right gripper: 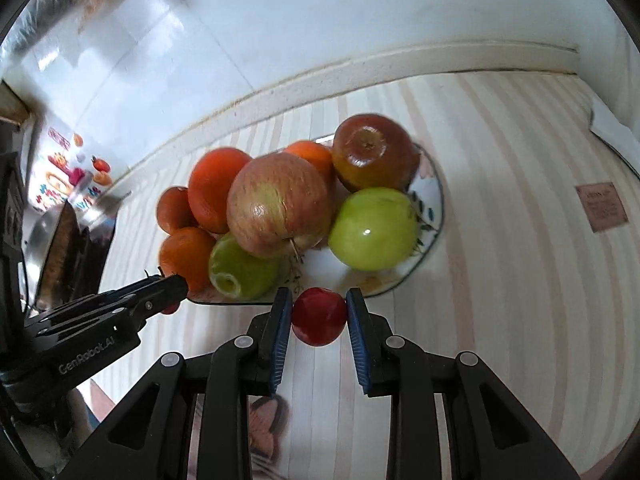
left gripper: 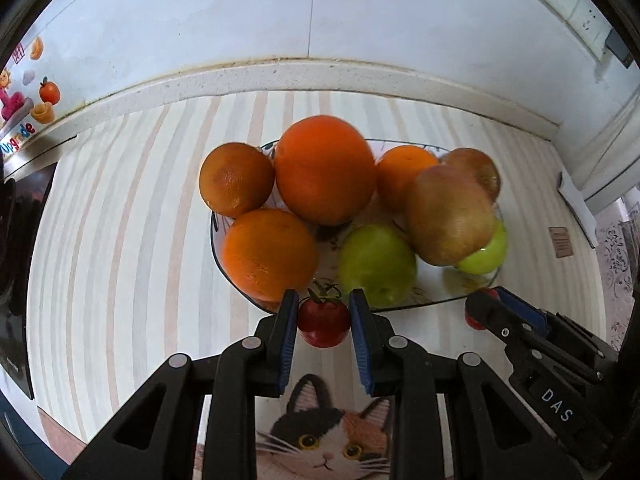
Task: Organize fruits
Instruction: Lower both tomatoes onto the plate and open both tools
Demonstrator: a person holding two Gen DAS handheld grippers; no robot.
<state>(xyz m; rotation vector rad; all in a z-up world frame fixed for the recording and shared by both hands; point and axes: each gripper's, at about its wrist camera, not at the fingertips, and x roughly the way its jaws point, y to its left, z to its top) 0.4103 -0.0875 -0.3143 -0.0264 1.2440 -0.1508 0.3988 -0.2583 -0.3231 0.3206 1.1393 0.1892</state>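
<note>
A white patterned plate (left gripper: 460, 294) (right gripper: 434, 200) on the striped tabletop holds several oranges (left gripper: 324, 168) (right gripper: 214, 188), two green apples (left gripper: 376, 264) (right gripper: 372, 232) and two reddish apples (left gripper: 448, 216) (right gripper: 280, 204). My left gripper (left gripper: 324, 310) is shut on a small red tomato with a green stem (left gripper: 323, 322), just at the plate's near rim. My right gripper (right gripper: 319, 308) is shut on a second small red tomato (right gripper: 319, 316), at the plate's near edge. Each gripper shows in the other's view, the right one (left gripper: 486, 310) and the left one (right gripper: 170, 286).
A raised white ledge (left gripper: 320, 76) and tiled wall run behind the plate. A cat-print mat (left gripper: 326, 432) lies under the left gripper. A dark appliance (left gripper: 20, 260) stands at the left, a colourful fruit-print package (left gripper: 28, 96) behind it. A brown label (right gripper: 602, 206) lies right of the plate.
</note>
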